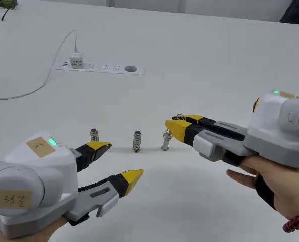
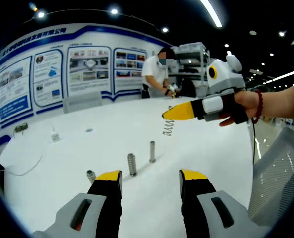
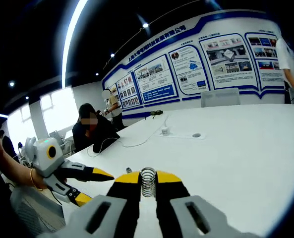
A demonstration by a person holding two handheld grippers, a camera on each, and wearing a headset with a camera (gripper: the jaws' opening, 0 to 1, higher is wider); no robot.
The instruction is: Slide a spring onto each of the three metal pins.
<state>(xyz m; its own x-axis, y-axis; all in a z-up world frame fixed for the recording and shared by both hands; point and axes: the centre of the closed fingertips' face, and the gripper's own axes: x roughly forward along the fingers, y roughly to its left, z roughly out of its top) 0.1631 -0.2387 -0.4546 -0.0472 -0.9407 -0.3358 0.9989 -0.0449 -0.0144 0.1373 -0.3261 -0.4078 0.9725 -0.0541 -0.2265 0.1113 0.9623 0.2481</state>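
Observation:
Three metal pins stand in a row on the white table (image 1: 199, 70). A spring sits on the left pin (image 1: 94, 134) and another on the middle pin (image 1: 136, 141). The right pin (image 1: 165, 145) is bare in the left gripper view (image 2: 152, 151). My right gripper (image 1: 172, 125) is shut on a third spring (image 1: 168, 134), which hangs from its yellow tips just above that pin (image 2: 167, 128) and stands between the jaws in its own view (image 3: 147, 181). My left gripper (image 1: 120, 161) is open and holds nothing, in front of the pins (image 2: 151, 176).
A white power strip (image 1: 96, 66) with a plug and cable lies at the back left of the table. One person stands beyond the table's far end (image 2: 156, 69); another sits at its side (image 3: 89, 131). A mesh chair back (image 2: 280, 173) stands at the right.

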